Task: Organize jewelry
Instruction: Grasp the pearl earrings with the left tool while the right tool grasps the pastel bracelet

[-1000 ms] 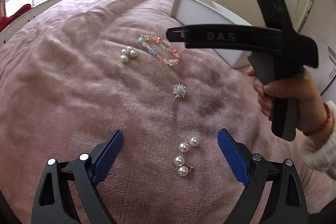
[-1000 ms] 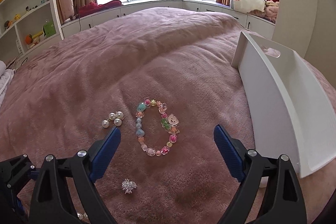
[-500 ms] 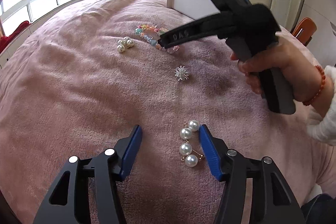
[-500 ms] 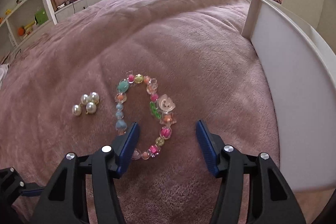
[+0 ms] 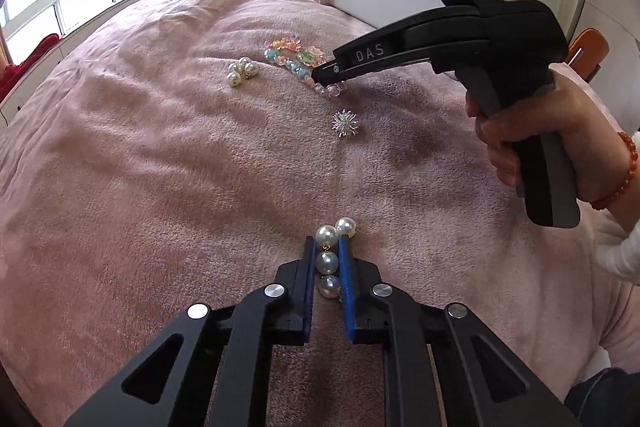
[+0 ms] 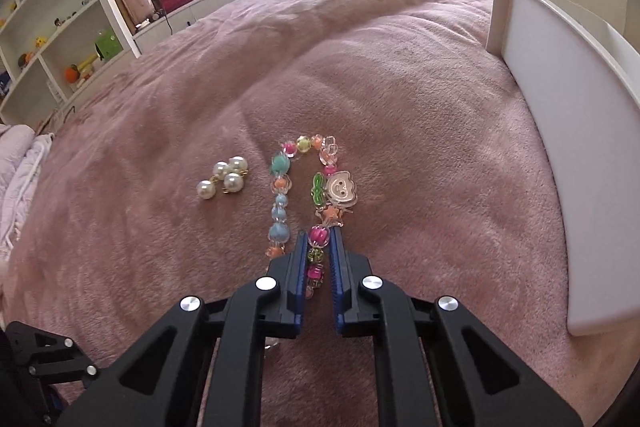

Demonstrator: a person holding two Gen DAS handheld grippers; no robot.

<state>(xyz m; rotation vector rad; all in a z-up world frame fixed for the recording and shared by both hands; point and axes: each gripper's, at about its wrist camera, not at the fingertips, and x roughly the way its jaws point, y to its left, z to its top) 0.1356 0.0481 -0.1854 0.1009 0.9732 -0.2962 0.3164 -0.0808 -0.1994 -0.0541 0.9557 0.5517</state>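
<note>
- Where any writing is showing, only the letters "DAS" are reading clearly, in pale capitals along the upper arm of the right claw (image 5: pixel 326 77) as the left wrist view is catching it.
- A green light is glowing near the top of that tool's black body; no other label is legible.
- A hand (image 5: pixel 516 143) is wrapping the right tool's handle, with a red bead band and a white sleeve at the wrist, and is angling the tool downward toward the pink bed cover (image 5: pixel 160 187).
- The right claw (image 6: pixel 319 247) is sitting closed on the coloured bead bracelet (image 6: pixel 280 167), its blue pads pinching the nearer side of the loop at a pink bead, while the rest of the loop is lying ahead of the tips on the cover.
- The left claw (image 5: pixel 328 261) is pointing steeply down and is closed on the pearl earring (image 5: pixel 328 262), with the blue pads pressing one pearl between them and two more pearls sticking out just past the tips.
- A silver spiky brooch (image 5: pixel 345 123) is resting ahead of the left claw, between it and the right claw.
- A small pearl cluster (image 6: pixel 224 177) is lying just left of the bracelet, apart from the right claw.
- A white tray (image 6: pixel 568 131) is standing to the right of the right claw, well apart from it.
</note>
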